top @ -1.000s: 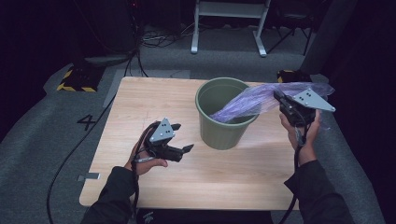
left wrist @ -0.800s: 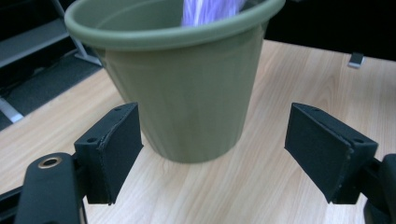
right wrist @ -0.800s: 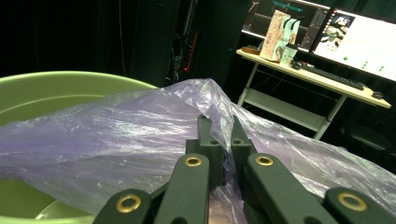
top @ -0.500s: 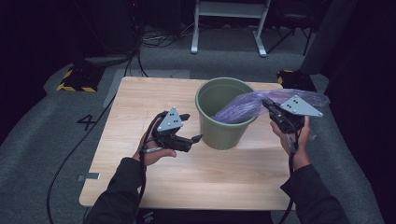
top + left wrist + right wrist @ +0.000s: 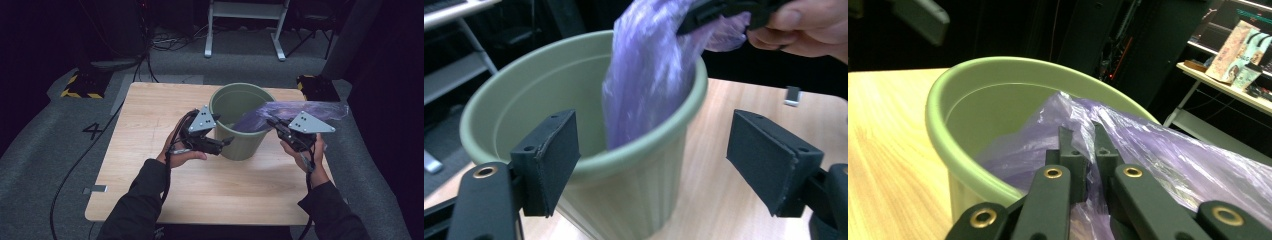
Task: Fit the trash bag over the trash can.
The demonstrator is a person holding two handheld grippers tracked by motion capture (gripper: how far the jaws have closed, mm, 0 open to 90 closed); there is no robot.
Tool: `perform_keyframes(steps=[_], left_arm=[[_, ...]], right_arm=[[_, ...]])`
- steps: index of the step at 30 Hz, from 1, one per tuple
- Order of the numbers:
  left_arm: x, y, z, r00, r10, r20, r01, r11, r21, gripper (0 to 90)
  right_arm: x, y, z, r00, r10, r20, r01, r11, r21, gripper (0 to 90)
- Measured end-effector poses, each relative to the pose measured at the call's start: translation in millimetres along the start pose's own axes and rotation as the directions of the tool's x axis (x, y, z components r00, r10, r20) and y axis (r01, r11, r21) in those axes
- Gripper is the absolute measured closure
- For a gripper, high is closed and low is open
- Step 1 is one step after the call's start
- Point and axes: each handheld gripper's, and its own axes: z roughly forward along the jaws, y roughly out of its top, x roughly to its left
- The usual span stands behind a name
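Now, on the table (image 5: 150, 150), the green bin (image 5: 240, 135) is seen upright between the two grippers. A purple bag (image 5: 295, 111) is draped across its right rim, long axis running from inside the bin out to the right. That bag is pinched by the right gripper (image 5: 1083, 145), jaws clamped on the plastic just past the rim. The left gripper (image 5: 651, 165), nearer the bin's left wall, is held with jaws spread, nothing between the pads, the rim straight ahead of them.
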Motion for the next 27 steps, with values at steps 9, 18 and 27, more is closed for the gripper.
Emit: perform_keyframes(steps=[9,18,27], left_arm=[[-6.8,15.4,17.1,0.9994,0.018,0.03,-0.018,0.9998,-0.003,23.4],[-7.5,21.1,20.8,0.9994,0.026,0.021,-0.026,0.9993,-0.026,31.4],[0.9,18.5,11.2,1.0,0.007,0.006,-0.007,0.9996,-0.028,29.7]], right_arm=[[9.4,7.0,0.7,0.9983,-0.033,-0.048,0.033,0.999,0.009,87.4],[16.2,9.9,0.9,0.9964,-0.062,-0.058,0.063,0.998,0.022,64.6],[13.0,15.9,-10.7,0.9988,-0.012,-0.048,0.015,0.999,0.052,30.9]])
